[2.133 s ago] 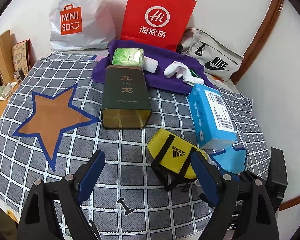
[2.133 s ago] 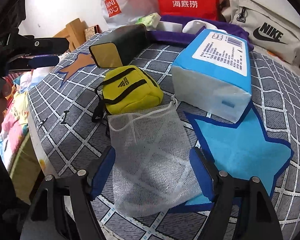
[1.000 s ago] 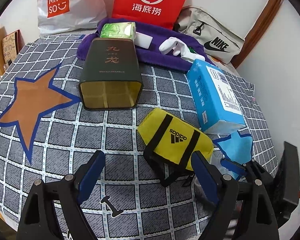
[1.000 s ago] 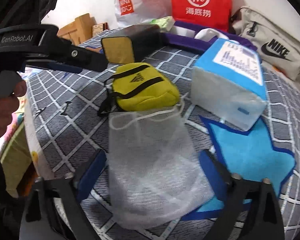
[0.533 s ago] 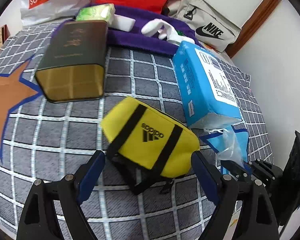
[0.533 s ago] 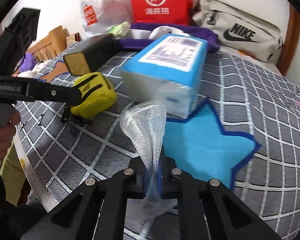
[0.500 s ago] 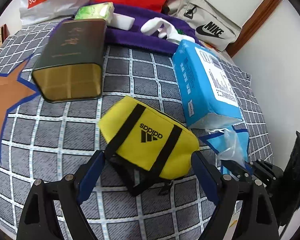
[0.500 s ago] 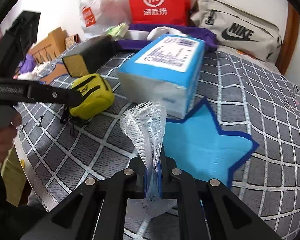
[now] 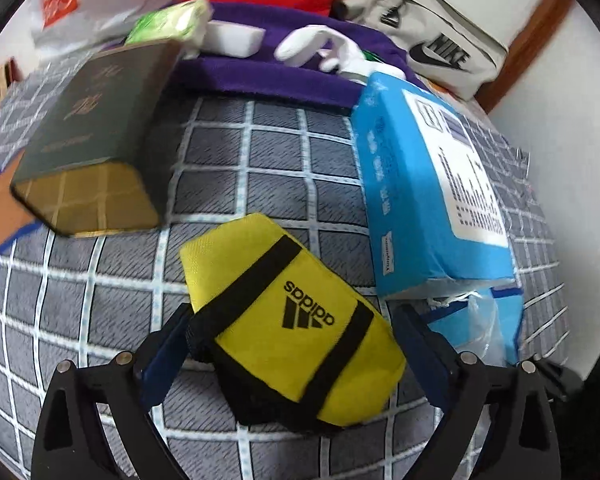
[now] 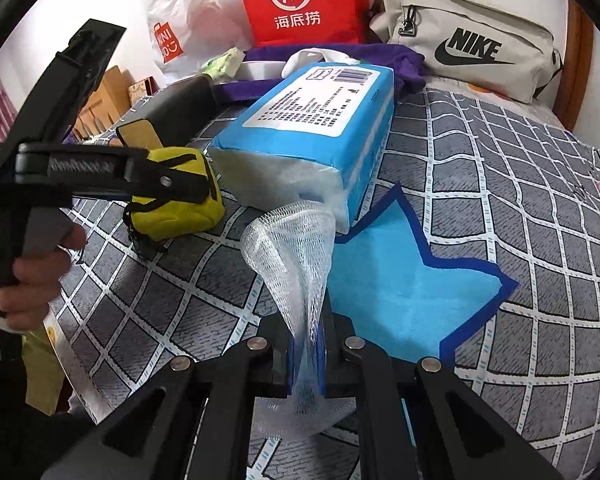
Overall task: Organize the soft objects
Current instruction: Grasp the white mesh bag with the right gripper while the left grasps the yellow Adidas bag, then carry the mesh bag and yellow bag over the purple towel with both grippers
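Observation:
A yellow Adidas pouch [image 9: 296, 312] with black straps lies on the grey checked cloth [image 9: 236, 160]. My left gripper [image 9: 296, 354] is open, its blue fingers on either side of the pouch's near end. The pouch also shows in the right wrist view [image 10: 180, 208], with the left gripper [image 10: 168, 184] over it. My right gripper [image 10: 306, 364] is shut on a white mesh bag [image 10: 296, 248], which stands up from the jaws above a blue star patch [image 10: 404, 280]. The mesh bag shows faintly in the left wrist view [image 9: 484, 320].
A blue tissue pack [image 9: 432, 184] lies right of the pouch, a dark green tin [image 9: 96, 136] to its left. A purple towel [image 9: 260, 68] with white items, a red paper bag [image 10: 304, 0], a white Miniso bag [image 10: 172, 20] and a Nike bag [image 10: 472, 44] line the back.
My right gripper has closed on the mesh bag and lifted it off the cloth. My left gripper has moved forward until its open fingers flank the yellow pouch.

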Motion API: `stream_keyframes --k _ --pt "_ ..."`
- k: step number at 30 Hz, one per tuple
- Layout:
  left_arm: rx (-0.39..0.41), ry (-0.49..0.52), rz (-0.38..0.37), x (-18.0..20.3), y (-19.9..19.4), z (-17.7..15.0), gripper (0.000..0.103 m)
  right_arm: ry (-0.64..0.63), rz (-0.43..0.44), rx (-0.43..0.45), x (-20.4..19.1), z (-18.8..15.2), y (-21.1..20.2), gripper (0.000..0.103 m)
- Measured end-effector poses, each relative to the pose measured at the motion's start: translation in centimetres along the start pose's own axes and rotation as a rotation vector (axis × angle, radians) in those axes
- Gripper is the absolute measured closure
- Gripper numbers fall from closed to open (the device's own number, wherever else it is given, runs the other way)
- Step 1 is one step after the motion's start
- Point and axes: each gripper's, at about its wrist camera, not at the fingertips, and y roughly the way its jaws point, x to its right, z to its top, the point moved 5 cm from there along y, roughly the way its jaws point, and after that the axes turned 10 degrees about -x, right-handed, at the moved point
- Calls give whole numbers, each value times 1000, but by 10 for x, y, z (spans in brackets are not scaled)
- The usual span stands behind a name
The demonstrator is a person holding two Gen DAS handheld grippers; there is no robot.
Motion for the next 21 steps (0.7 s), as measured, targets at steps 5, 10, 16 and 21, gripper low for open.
stream_keyframes --k 5,10,16,21 --pt "16 86 33 14 4 -5 8 -5 -9 -5 -1 2 1 93" --pt "42 95 43 9 -5 -10 48 -8 -24 -8 -3 2 1 92" --pt "44 74 -11 -9 -13 -16 78 -17 -32 -16 -10 1 -1 92" --pt "54 62 -15 -21 -22 -27 79 -19 -39 -22 -16 -2 -3 92"
